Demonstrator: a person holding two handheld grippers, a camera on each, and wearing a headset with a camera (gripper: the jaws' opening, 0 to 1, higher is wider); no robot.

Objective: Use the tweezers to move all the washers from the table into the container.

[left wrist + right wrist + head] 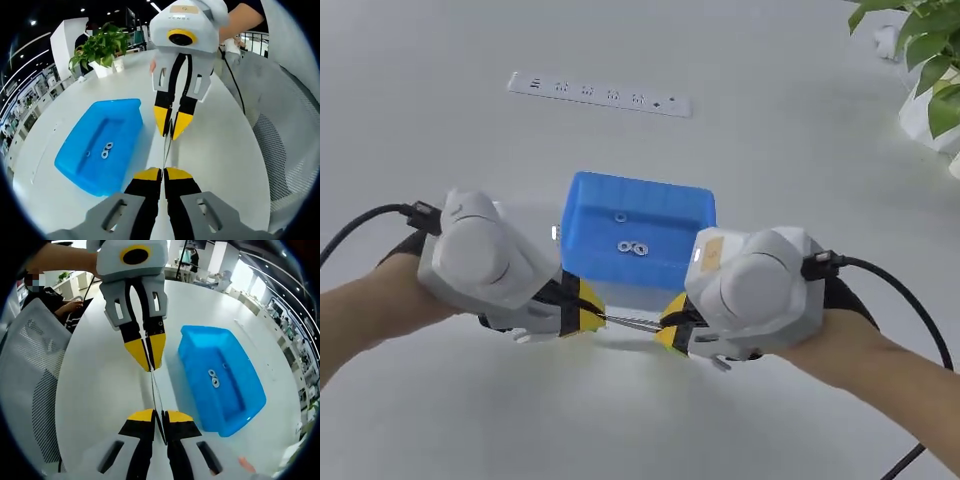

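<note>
At the white table (pixel 770 150), head view: my left gripper (pixel 588 312) and right gripper (pixel 670 325) face tip to tip. Thin silver metal tweezers (pixel 632 322) bridge them, just in front of the rectangular blue plastic container (pixel 620 275).
Washers: three small silver metal washers (pixel 634 247) lie on the container floor.
Left gripper view: my jaws are pinched narrow on one end of the tweezers (pixel 165 150); container (pixel 80 175) on my left.
Right gripper view: jaws clamped tight on the other end (pixel 156 390); container (pixel 235 425) on my right.
Why held so: probably a regrip or hand-over; a two-point hold stops the thin tool twisting.
Tweezer tip end: cannot tell.
</note>
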